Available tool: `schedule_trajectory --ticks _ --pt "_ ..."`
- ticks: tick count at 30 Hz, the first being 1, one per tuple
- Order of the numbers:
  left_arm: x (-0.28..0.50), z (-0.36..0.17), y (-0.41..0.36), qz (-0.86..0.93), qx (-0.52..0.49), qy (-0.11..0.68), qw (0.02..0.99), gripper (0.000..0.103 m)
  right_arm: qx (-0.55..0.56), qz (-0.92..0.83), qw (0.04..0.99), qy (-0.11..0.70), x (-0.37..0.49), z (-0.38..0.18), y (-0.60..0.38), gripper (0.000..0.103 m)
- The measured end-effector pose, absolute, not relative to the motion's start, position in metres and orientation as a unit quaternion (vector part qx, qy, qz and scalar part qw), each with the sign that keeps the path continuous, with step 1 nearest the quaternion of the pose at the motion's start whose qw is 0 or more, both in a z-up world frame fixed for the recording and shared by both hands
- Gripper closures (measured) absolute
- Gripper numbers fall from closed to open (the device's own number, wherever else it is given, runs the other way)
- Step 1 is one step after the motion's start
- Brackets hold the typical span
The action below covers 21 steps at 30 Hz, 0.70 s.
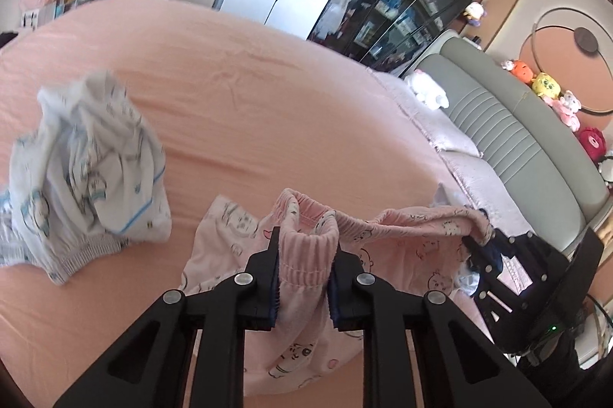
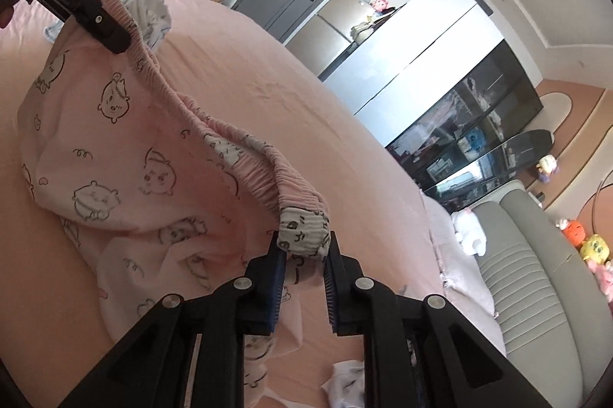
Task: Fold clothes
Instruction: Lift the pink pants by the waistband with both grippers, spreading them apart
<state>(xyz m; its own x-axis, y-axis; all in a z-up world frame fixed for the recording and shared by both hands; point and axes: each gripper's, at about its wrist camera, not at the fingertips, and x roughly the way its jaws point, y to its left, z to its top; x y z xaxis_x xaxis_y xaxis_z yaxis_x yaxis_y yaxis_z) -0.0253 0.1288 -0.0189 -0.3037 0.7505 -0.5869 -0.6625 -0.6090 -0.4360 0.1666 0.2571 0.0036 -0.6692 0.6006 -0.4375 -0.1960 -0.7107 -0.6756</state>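
A crumpled white garment (image 1: pixel 88 155) with blue print is lying on the pink bed sheet (image 1: pixel 249 82), well to the left of the left claw (image 1: pixel 304 251) and beyond it. The left claw is pinching the ribbed waistband of the pink printed trousers (image 1: pixel 402 239), with the band bunched between its two fingers. From there the waistband is running rightward to the right claw (image 1: pixel 479 247), which is gripping its far end in the left wrist view. In the right wrist view, the right claw (image 2: pixel 304 247) is clamping the waistband fold of the pink printed trousers (image 2: pixel 115 155) between its fingers, while the left claw (image 2: pixel 111 36) is holding the other end at upper left. The trouser fabric is hanging below and left of the right claw, draping onto the bed sheet (image 2: pixel 306 94). A grey headboard (image 2: pixel 536 274) is standing to the right.
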Motion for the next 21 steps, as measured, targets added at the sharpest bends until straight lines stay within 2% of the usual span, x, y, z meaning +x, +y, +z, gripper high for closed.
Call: schedule_trajectory --ticks 11,21 --pt "-0.019 0.063 0.148 0.842 -0.310 0.012 0.442 0.087 -0.244 0.866 0.269 -0.344 0.156 0.067 0.278 0.087" --pt "-0.050 0.114 0.183 0.855 -0.274 0.026 0.440 0.087 -0.186 0.872 0.286 -0.351 0.141 0.120 0.269 0.087"
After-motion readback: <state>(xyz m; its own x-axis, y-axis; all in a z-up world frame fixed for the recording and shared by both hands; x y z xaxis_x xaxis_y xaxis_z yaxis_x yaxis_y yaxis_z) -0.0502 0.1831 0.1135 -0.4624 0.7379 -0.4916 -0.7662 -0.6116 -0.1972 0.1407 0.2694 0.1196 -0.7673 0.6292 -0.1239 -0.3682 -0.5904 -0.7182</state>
